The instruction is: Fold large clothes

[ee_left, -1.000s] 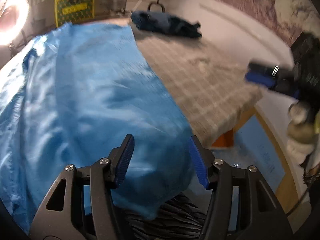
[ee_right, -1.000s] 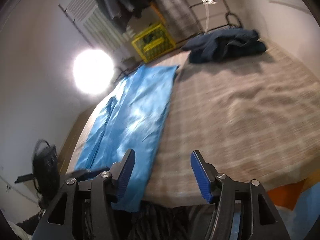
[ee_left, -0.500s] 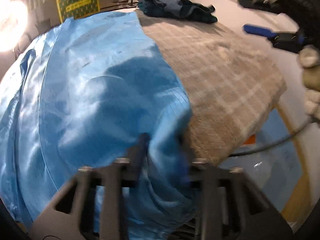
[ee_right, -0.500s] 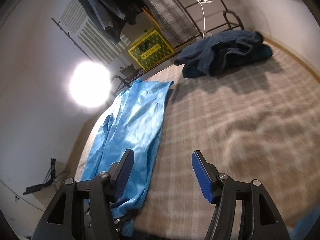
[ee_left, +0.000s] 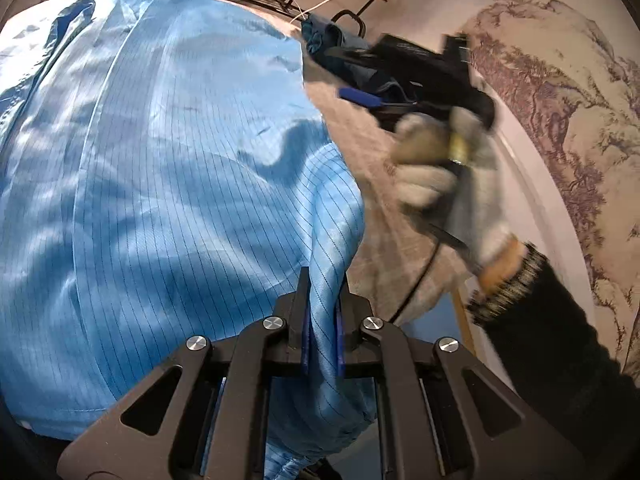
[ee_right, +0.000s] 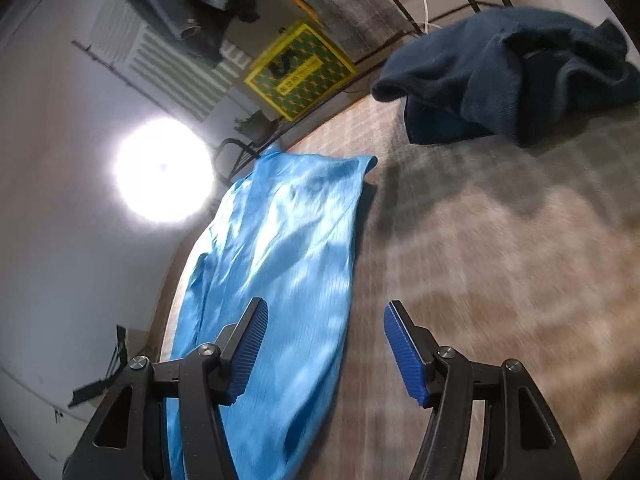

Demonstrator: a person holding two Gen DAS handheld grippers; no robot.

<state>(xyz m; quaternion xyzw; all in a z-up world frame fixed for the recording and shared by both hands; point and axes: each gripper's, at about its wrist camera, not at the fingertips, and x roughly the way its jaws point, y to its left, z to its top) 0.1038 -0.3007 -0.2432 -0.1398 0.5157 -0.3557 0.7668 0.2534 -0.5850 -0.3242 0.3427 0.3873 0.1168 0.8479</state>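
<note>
Blue garment [ee_left: 168, 184] spread on bed [ee_right: 500, 260] | left tool [ee_left: 322, 336] pinching its corner | right tool [ee_right: 322, 352] spread, holding nothing | risk: slick cloth may slip out, one-sided pull could skew the fold.

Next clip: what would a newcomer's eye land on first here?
The shiny light-blue pinstriped garment dominates, spread along the left side of the grey checked bed cover, its near corner pinched in the shut left tool. The right tool hangs open above the cover, and a crumpled dark navy garment lies at the far end.
</note>
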